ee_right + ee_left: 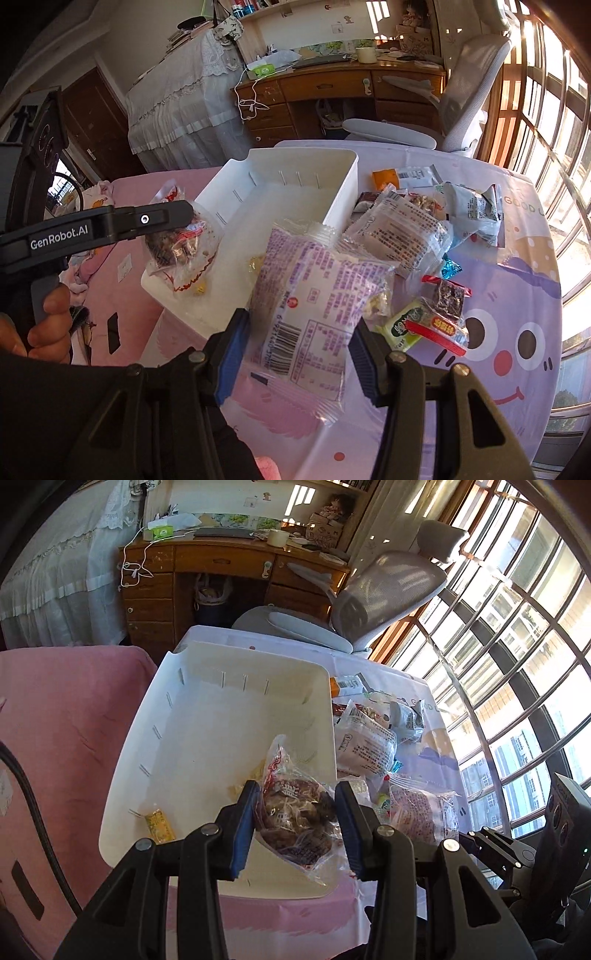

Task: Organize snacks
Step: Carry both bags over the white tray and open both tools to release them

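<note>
1. Left hand-held gripper (295,823) is clamped on a clear bag of dark brown snacks (295,812), held over the near end of the white bin (229,716).
2. Right hand-held gripper (299,350) grips a purple-printed packet (314,295), just right of that bin.
3. Just past the left pads, a small yellow packet (159,825) lies inside the bin, candy I think.
4. Beyond the right gripper, loose snack packs (413,229) are piled on the bench (517,295).

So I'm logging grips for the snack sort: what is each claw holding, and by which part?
Left claw grips a clear packet of dark snacks across its middle. Right claw grips a purple-printed packet by its lower sides.
</note>
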The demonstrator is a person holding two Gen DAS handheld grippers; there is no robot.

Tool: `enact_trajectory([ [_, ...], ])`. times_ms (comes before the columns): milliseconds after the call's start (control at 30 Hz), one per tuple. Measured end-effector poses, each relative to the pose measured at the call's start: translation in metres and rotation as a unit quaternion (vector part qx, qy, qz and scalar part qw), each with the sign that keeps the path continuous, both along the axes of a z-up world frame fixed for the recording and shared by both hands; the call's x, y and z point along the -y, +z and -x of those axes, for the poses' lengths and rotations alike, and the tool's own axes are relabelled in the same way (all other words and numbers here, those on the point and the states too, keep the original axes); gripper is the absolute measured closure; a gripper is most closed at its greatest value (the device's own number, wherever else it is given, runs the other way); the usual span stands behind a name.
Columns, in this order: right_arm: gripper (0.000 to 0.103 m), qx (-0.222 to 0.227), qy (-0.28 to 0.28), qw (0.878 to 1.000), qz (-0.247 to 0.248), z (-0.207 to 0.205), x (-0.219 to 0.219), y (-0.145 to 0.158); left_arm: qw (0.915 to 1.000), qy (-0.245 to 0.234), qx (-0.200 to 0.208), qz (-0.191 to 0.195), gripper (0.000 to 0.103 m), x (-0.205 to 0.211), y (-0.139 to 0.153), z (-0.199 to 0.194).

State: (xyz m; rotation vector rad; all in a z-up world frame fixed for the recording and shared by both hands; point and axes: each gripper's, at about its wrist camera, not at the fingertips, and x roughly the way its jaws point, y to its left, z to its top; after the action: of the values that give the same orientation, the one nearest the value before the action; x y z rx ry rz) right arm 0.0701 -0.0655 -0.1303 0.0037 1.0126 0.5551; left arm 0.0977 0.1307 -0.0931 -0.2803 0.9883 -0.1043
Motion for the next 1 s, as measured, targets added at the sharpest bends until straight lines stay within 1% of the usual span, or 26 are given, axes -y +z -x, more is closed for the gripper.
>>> enact_trajectory([
  [400, 0.049, 0.006, -0.031, 0.999, -0.025, 0.0, -0.066, -0.002, 0.998, -0.058, -0.008, -0.025, 0.062, -0.054, -0.009, -0.01],
  [667, 0.049, 0.004, -0.038, 0.999, -0.035, 0.001, -0.098, -0.007, 0.9983, -0.051, -0.017, -0.025, 0.062, -0.089, -0.018, -0.012],
  [800, 0.048, 0.005, -0.042, 0.998, -0.04, -0.001, -0.107, -0.009, 0.9982, -0.049, -0.022, -0.026, 0.061, -0.097, -0.022, -0.014],
  [867, 0.048, 0.002, -0.048, 0.998, -0.046, -0.002, -0.108, -0.011, 0.9977, -0.049, -0.03, -0.036, 0.06, -0.098, -0.025, -0.015],
  [933, 0.048, -0.005, -0.056, 0.997, -0.042, -0.004, -0.107, -0.014, 0.9976, -0.05, -0.032, -0.036, 0.056, -0.096, -0.025, -0.015],
  [1000, 0.047, -0.01, -0.066, 0.997, -0.039, -0.004, -0.106, -0.016, 0.9974, -0.053, -0.03, -0.039, 0.046, -0.095, -0.025, -0.014],
])
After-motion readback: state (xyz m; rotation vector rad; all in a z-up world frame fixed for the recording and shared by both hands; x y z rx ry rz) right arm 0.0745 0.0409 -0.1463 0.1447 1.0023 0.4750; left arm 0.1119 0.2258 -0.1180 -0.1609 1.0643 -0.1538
